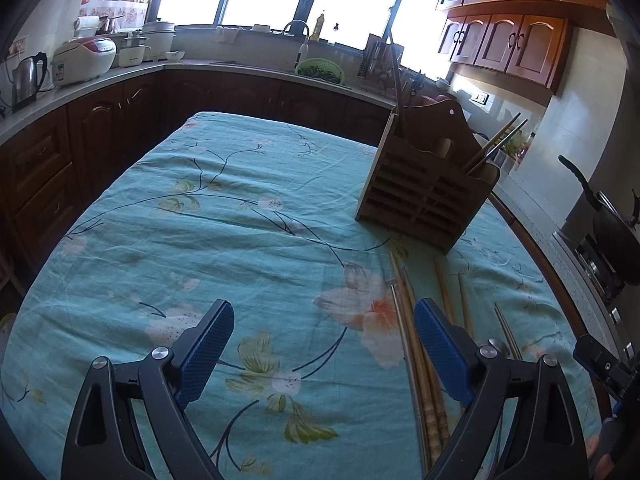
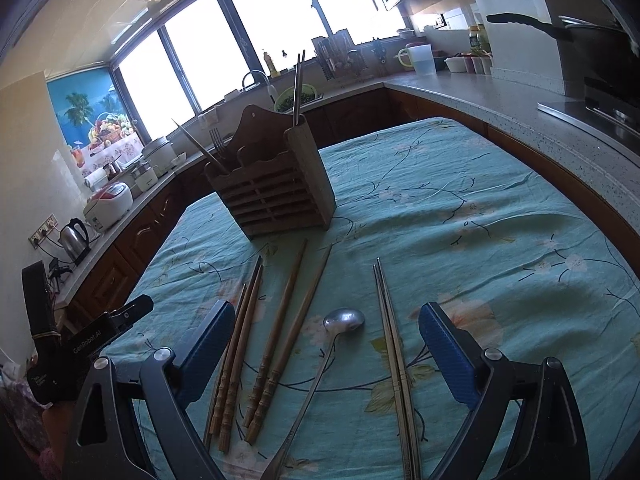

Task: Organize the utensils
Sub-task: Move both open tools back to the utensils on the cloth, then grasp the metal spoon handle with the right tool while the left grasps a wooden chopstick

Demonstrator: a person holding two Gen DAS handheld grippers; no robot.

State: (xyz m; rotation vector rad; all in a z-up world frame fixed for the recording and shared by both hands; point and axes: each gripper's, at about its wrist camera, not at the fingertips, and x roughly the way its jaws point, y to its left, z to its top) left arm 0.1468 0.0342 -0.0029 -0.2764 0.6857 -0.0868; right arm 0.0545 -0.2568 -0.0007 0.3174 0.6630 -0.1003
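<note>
A wooden slatted utensil holder [image 2: 276,184] stands on the teal floral tablecloth [image 2: 480,216], with chopsticks and a fork upright in it; it also shows in the left wrist view [image 1: 424,188]. In front of it lie wooden chopsticks [image 2: 280,340], a metal spoon [image 2: 344,320] and a metal chopstick pair [image 2: 394,344]. My right gripper [image 2: 326,350] is open and empty, hovering above the spoon and chopsticks. My left gripper [image 1: 324,346] is open and empty over the cloth, with wooden chopsticks [image 1: 416,344] beside its right finger.
Kitchen counters wrap around the table, with a kettle [image 1: 26,78], rice cooker [image 1: 84,60] and sink area under the windows. A stove with a black pan [image 1: 608,216] is at the right. The left gripper's body [image 2: 80,344] shows at the right view's left edge.
</note>
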